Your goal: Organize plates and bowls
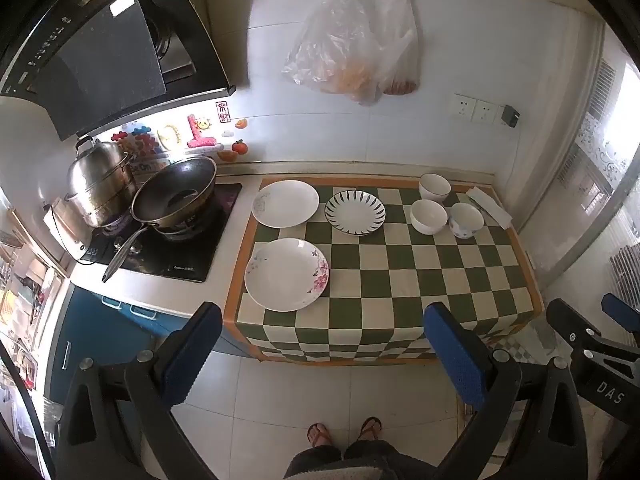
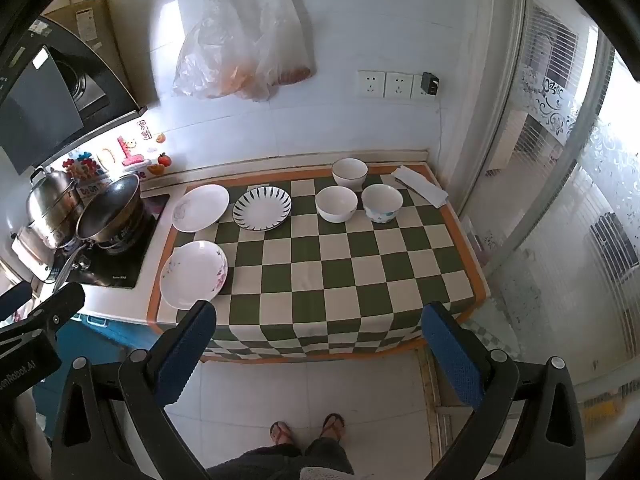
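On a green-and-cream checkered cloth (image 1: 400, 280) (image 2: 360, 264) lie three plates: a pink-flowered plate (image 1: 286, 274) (image 2: 194, 274) at front left, a plain white plate (image 1: 285, 203) (image 2: 200, 208) behind it, and a black-striped plate (image 1: 355, 213) (image 2: 262, 208). Three bowls stand at back right: a dark-rimmed bowl (image 1: 435, 187) (image 2: 349, 173), a white bowl (image 1: 428, 216) (image 2: 336, 203), a blue-patterned bowl (image 1: 466, 220) (image 2: 382, 202). My left gripper (image 1: 324, 356) and right gripper (image 2: 318, 356) are open and empty, held back from the counter's front edge above the floor.
A stove (image 1: 168, 248) with a wok (image 1: 176, 192) (image 2: 110, 208) and a steel steamer pot (image 1: 100, 184) (image 2: 50, 204) is left of the cloth. A folded white cloth (image 1: 490, 206) (image 2: 420, 186) lies at back right. Plastic bags (image 1: 356, 52) hang on the wall. A glass door (image 2: 560, 200) stands at right.
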`<state>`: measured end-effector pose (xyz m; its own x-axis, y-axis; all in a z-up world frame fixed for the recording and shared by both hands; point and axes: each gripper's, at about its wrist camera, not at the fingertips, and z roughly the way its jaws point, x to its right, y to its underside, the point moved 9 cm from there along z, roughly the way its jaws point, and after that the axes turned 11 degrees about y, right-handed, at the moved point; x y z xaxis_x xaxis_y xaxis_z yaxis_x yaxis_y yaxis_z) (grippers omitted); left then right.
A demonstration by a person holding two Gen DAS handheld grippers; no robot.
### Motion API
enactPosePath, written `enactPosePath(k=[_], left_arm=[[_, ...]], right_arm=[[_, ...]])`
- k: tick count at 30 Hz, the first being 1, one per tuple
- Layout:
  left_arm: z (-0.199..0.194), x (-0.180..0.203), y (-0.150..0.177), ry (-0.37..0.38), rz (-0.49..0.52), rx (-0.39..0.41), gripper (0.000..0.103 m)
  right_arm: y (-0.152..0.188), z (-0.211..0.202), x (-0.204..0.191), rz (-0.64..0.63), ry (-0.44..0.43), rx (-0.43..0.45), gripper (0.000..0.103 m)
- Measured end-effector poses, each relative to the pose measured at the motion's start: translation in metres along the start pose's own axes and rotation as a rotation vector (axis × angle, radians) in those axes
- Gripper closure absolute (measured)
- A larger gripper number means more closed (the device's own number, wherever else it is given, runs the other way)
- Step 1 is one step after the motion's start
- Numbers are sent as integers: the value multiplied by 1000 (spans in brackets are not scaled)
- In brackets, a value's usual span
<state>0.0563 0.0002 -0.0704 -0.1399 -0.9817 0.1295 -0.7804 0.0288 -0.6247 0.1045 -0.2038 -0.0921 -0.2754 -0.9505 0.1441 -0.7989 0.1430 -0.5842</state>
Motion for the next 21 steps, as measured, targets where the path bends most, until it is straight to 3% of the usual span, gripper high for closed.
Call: enactPosePath(k=[21], left_arm=[[0, 0, -3, -2, -1, -4, 0]], right_arm=[[-3, 1, 3, 0, 3, 1, 0]])
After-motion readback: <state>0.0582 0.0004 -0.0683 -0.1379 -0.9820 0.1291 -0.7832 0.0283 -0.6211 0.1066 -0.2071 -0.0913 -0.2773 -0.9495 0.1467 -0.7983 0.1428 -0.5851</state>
